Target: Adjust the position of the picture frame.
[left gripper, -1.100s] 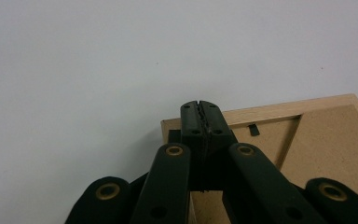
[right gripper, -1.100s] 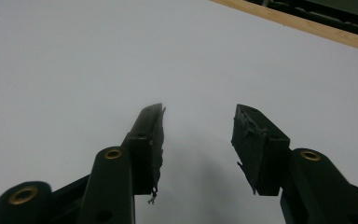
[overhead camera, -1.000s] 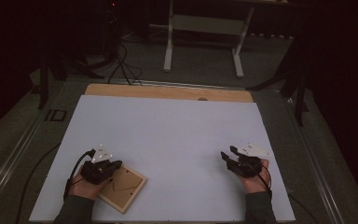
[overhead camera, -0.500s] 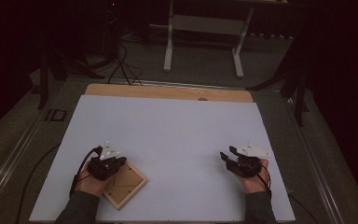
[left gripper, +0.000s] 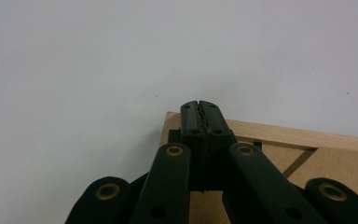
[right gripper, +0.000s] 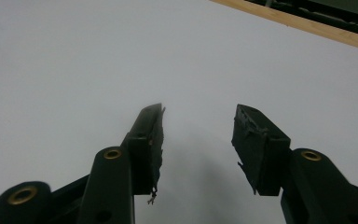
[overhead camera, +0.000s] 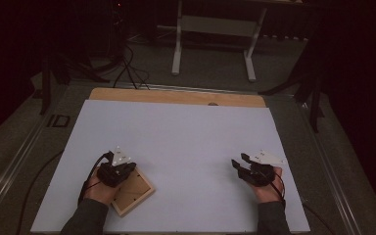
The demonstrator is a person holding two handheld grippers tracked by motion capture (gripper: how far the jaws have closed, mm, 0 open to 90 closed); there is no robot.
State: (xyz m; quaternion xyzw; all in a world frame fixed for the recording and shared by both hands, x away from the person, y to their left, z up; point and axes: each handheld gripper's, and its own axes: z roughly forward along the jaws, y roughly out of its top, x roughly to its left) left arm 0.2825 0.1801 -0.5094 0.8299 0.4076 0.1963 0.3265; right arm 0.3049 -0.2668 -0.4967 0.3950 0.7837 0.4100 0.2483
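1. A wooden frame (overhead camera: 133,192) is lying flat on the white sheet (overhead camera: 176,147), near its front left corner, turned at an angle to the sheet's edges.
2. The frame is the one thing here with a raised rim. In the left gripper view its pale border (left gripper: 303,136) is enclosing a flat brown backing panel (left gripper: 349,163), and nothing is sitting on that panel.
3. The left gripper (overhead camera: 119,169) is hovering over the frame's far corner, with the person's left hand (overhead camera: 98,188) wrapped around its body.
4. In the left gripper view the left gripper (left gripper: 200,108) is showing its jaws clenched flat against each other just above the frame's corner, with nothing pinched between them. Whether the tips are touching the wood I cannot tell.
5. The right gripper (overhead camera: 242,164) is resting low over the sheet's right side, well apart from the frame, held by the right hand (overhead camera: 267,188).
6. In the right gripper view the right gripper (right gripper: 198,119) is standing released, its jaws spread with bare white sheet showing between them.
7. A strip of the wooden table (overhead camera: 176,95) is showing along the sheet's far edge.
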